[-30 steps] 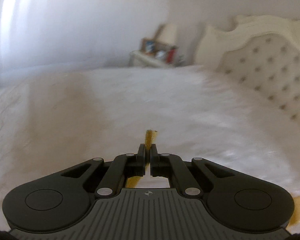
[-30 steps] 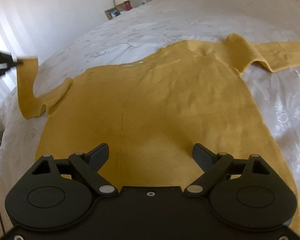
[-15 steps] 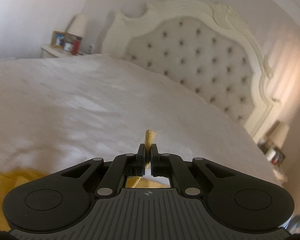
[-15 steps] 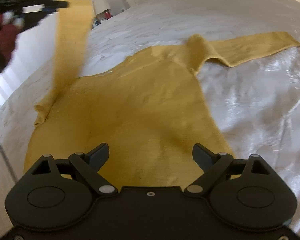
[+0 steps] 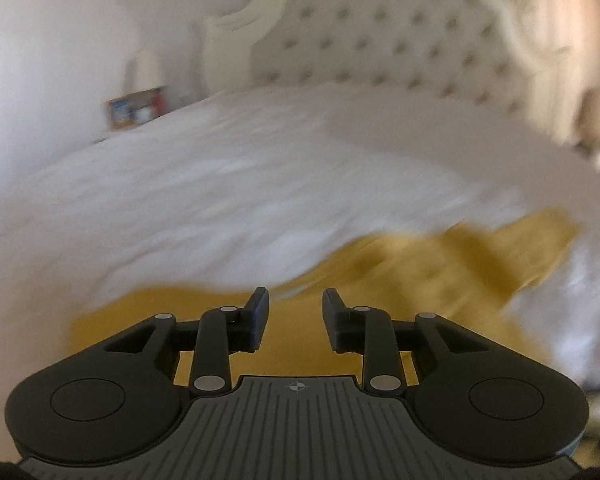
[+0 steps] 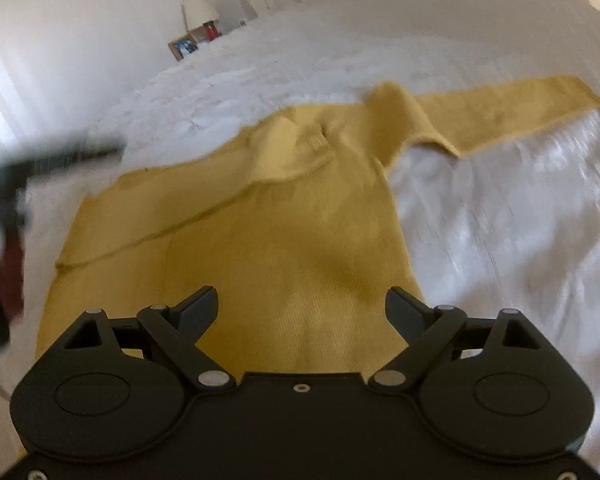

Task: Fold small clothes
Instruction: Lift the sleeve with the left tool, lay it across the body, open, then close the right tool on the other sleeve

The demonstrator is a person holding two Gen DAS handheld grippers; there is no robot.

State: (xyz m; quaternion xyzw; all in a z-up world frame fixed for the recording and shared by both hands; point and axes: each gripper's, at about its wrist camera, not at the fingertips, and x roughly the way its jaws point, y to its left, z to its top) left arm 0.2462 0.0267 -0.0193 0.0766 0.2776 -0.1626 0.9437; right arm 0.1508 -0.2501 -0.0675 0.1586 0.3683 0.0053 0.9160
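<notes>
A mustard yellow sweater [image 6: 284, 232] lies flat on the white bed. Its left sleeve [image 6: 188, 204] is folded across the body. Its right sleeve [image 6: 512, 112] stretches out to the right. My right gripper [image 6: 302, 304] is open and empty, just above the sweater's lower part. My left gripper [image 5: 296, 312] is open and empty above the sweater [image 5: 420, 276], which is blurred in the left wrist view. The left gripper also shows as a dark blur at the left edge of the right wrist view [image 6: 60, 152].
The white bedspread [image 6: 500, 220] surrounds the sweater. A tufted headboard [image 5: 400, 40] stands at the far end. A nightstand with a lamp [image 6: 198, 6] and a picture frame [image 6: 182, 46] is at the far left. A white wall is on the left.
My left gripper carried the left sleeve over the sweater's body, opened and let it go. The sleeve now lies folded across the body. The right gripper stayed open.
</notes>
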